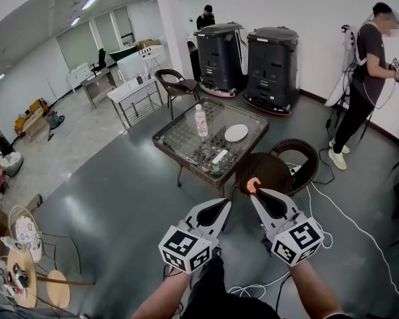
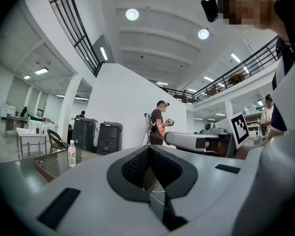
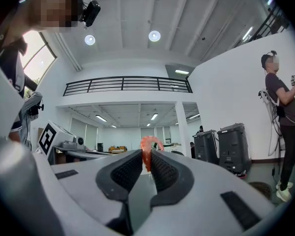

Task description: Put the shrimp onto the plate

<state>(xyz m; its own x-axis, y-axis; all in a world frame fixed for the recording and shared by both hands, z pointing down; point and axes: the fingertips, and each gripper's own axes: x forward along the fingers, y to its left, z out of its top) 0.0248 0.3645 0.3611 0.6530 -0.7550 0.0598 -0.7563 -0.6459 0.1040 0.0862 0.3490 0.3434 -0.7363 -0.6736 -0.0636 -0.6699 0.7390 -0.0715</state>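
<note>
An orange-pink shrimp [image 1: 252, 185] sticks out of the tip of my right gripper [image 1: 255, 193], which is shut on it. In the right gripper view the shrimp [image 3: 147, 149] curls up between the two dark pads [image 3: 162, 173]. My left gripper [image 1: 223, 207] hangs beside it with its jaws closed and nothing in them; its tip [image 2: 148, 154] points at the room. A small white plate [image 1: 236, 133] lies on the glass-topped table [image 1: 179, 143] a good way ahead of both grippers, over the grey floor.
A water bottle [image 1: 201, 120] stands on the table left of the plate. Two dark wicker chairs [image 1: 284, 168] stand at the table's near right corner. White cables [image 1: 346, 219] trail on the floor. A person [image 1: 369, 78] stands at the right; two black machines [image 1: 272, 68] line the wall.
</note>
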